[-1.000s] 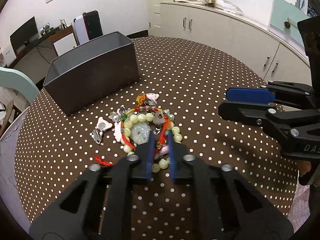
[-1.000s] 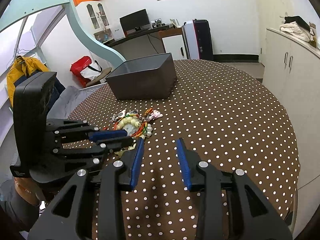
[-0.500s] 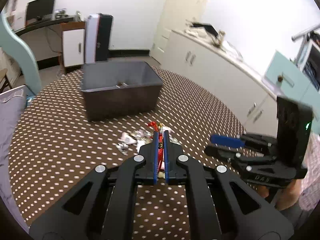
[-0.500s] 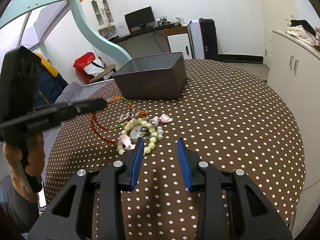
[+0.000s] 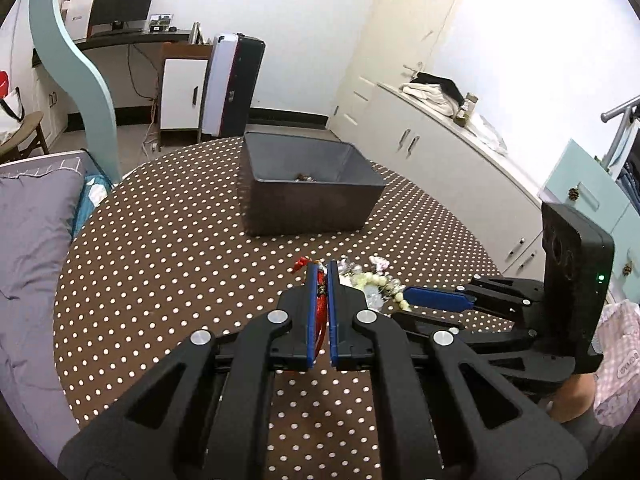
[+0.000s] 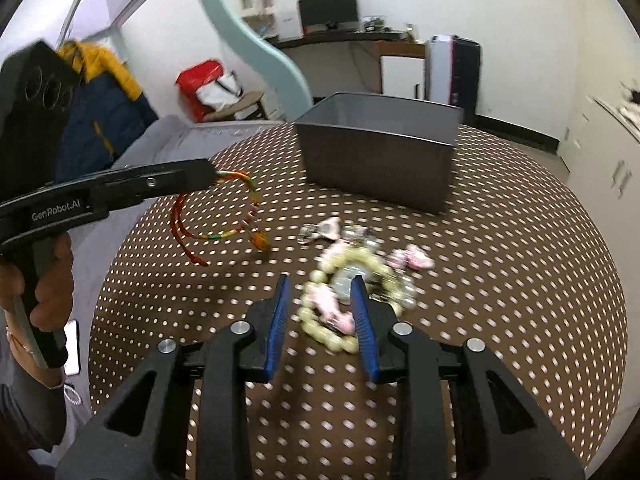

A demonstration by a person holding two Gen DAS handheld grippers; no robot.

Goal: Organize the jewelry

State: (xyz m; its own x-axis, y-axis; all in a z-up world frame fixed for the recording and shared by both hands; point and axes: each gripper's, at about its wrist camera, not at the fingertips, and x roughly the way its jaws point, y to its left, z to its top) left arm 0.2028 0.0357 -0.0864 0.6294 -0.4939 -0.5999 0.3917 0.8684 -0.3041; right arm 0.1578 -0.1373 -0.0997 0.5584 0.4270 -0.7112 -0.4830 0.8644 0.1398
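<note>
Nearest in the left wrist view, the left gripper (image 5: 321, 270) has its blue pads pressed together on a red corded bracelet (image 5: 320, 300), the cord running down between them. From the right wrist view that same bracelet (image 6: 224, 216) hangs clear of the table as a loop of red and multicoloured cord with loose ends dangling, pinched at the tip of the left gripper (image 6: 210, 174), whose side reads "GenRobot.AI". The right gripper (image 6: 322, 282) stands with its jaws wide apart, holding nothing, just above and to either side of the pale green bead bracelet (image 6: 332, 320) in the jewelry pile (image 6: 360, 264), which lies on the brown polka-dot tablecloth (image 6: 520, 280); whether the pads touch the beads cannot be told through the blur. Pink and silver charms lie around the beads. Farther back on the table stands an open dark gray box (image 5: 308, 188), with a few small pieces visible on its bottom.
</note>
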